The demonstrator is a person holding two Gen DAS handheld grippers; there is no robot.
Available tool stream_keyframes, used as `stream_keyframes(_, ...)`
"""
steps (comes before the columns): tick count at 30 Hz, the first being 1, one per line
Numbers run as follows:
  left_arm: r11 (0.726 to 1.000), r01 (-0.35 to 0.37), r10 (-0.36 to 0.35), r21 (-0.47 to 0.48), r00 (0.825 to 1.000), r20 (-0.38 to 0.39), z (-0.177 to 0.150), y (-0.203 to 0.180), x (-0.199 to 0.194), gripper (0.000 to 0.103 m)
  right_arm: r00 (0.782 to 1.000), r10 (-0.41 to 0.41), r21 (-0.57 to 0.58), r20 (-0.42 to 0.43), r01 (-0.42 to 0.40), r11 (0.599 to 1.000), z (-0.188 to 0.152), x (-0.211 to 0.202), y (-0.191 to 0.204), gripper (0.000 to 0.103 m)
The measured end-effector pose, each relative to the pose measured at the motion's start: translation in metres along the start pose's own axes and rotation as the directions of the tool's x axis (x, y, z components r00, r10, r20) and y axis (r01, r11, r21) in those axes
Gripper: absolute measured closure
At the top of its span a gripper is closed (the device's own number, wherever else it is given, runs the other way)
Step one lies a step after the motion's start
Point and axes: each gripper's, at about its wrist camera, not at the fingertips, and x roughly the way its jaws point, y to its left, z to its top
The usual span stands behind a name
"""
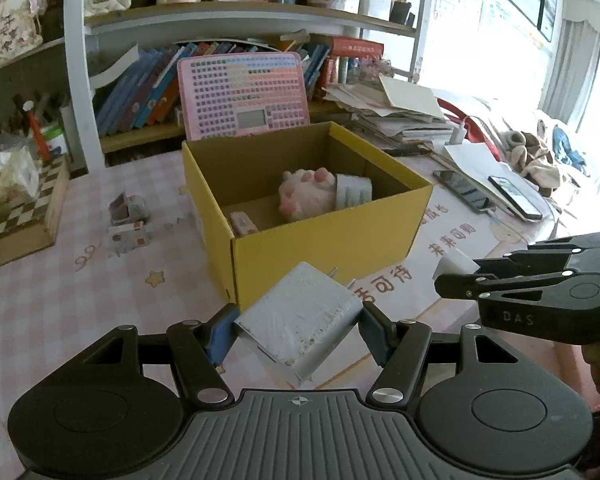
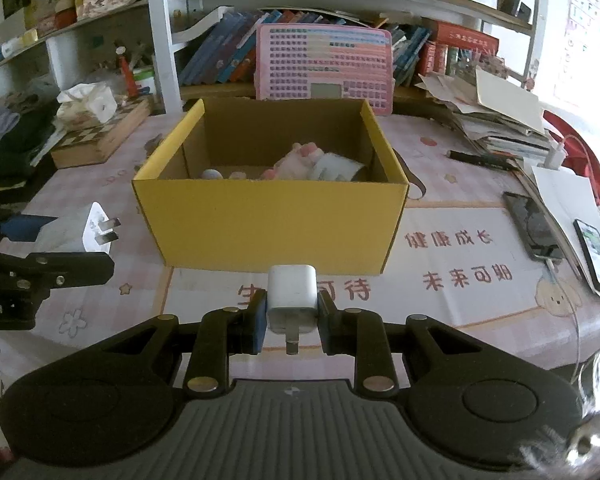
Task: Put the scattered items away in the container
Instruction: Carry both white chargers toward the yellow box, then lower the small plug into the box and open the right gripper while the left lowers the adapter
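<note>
**Two chargers held in front of the yellow box**

A large white wall charger (image 1: 300, 316) is clamped between the blue pads of the left gripper (image 1: 298, 330), tilted, with its two metal prongs pointed toward the yellow cardboard box (image 1: 320, 240). It is held above the table, just near of the box's front corner. A small white plug adapter (image 2: 292, 298) is gripped tightly by the right gripper (image 2: 292, 316), with its prong turned back toward the camera; it is likewise held just near of the box's front wall.

The box stands open on the pink checked tablecloth (image 1: 100, 292). Inside it, a pink plush paw (image 1: 306, 194) is seen lying beside a roll of white tape (image 1: 354, 192), and a small pink item (image 1: 244, 222) rests in the near left corner.

A small toy house (image 1: 128, 216) is left on the cloth to the left of the box. Two phones (image 2: 560, 240) lie at the right, and a pink keyboard toy (image 2: 326, 68) is propped behind the box.
</note>
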Motion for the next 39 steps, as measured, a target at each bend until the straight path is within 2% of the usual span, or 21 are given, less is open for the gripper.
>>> stream_keyframes(14, 1.0, -0.024, 0.023, 0.006, 0.999, 0.043, 0.029, 0.0, 0.017, 0.039, 0.999, 0.034, -0.047, 0.024, -0.033, 0.998, 0.032, 0.023, -0.011, 0.079)
stream_keyframes(29, 0.994, -0.105, 0.101, 0.034, 0.988, 0.116, 0.072, -0.002, 0.038, 0.039, 0.99, 0.102, -0.134, 0.093, -0.089, 0.987, 0.085, 0.045, -0.024, 0.079)
stream_keyframes(34, 0.99, -0.13, 0.123, 0.049, 0.986, 0.116, 0.083, -0.003, 0.054, 0.039, 0.988, 0.14, -0.193, 0.064, -0.125, 0.973, 0.099, 0.066, -0.019, 0.079)
stream_keyframes(39, 0.986, -0.148, 0.142, 0.072, 0.986, 0.086, 0.091, -0.002, 0.076, 0.039, 0.983, 0.185, -0.235, -0.01, -0.182, 0.955, 0.11, 0.094, -0.015, 0.079)
